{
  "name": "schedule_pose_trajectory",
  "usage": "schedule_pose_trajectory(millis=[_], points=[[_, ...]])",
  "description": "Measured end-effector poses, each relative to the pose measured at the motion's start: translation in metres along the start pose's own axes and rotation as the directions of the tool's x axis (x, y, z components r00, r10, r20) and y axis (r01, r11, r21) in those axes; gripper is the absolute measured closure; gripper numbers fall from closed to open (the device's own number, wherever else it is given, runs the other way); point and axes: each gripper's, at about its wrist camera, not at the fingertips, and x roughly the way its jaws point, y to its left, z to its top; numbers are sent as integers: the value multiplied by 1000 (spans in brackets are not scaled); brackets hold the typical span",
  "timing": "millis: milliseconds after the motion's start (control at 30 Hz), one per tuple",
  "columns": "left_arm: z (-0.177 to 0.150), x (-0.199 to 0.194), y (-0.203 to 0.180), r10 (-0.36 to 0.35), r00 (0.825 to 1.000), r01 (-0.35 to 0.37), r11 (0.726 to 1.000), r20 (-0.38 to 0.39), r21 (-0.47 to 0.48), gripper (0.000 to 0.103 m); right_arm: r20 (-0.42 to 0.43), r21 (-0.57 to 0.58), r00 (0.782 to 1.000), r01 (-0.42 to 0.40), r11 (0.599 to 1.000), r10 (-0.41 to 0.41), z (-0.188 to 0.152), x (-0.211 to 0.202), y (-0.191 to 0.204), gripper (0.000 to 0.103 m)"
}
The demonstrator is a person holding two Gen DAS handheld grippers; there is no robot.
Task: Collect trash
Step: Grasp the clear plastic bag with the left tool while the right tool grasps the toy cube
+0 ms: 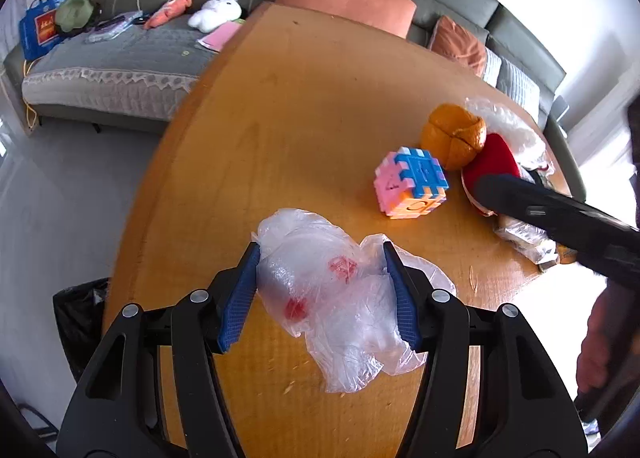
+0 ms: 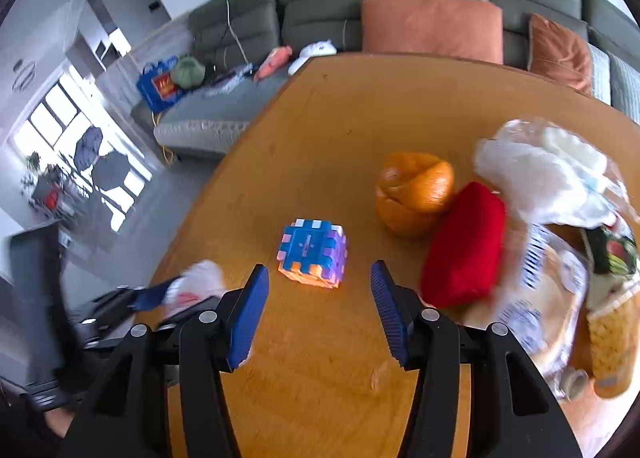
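Left gripper clamps a crumpled clear plastic bag — light, limp, slippery, best pinched mid-bunch; right gripper gapes empty near the toy cube.

Black tongs, ribbed blue pads, silver pivot screws, triangular frame cutouts

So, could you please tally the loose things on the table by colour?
Orange: 1, the peeled orange
Red: 1, the red pouch
Multicoloured: 1, the puzzle cube
Clear: 1, the crumpled plastic bag
Mixed wrapper pile: 1
Total: 5
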Motion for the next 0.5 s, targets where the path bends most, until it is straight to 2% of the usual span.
schedule_pose_trajectory(millis=[233,367,433,500], points=[[-2,-19,23,17,1000,-16,999,21,-46,45,-65,5,998,23,1000,-23,7,49,5,48],[-4,-24,36,25,999,-23,998,20,-61,45,-80,14,996,51,999,-50,7,63,6,48],[-5,-27,42,26,999,-25,998,22,-66,45,-81,8,994,68,998,-67,6,66,8,55],[-6,-32,49,25,999,-23,997,28,-69,45,-68,5,996,64,998,-64,8,64,12,55]])
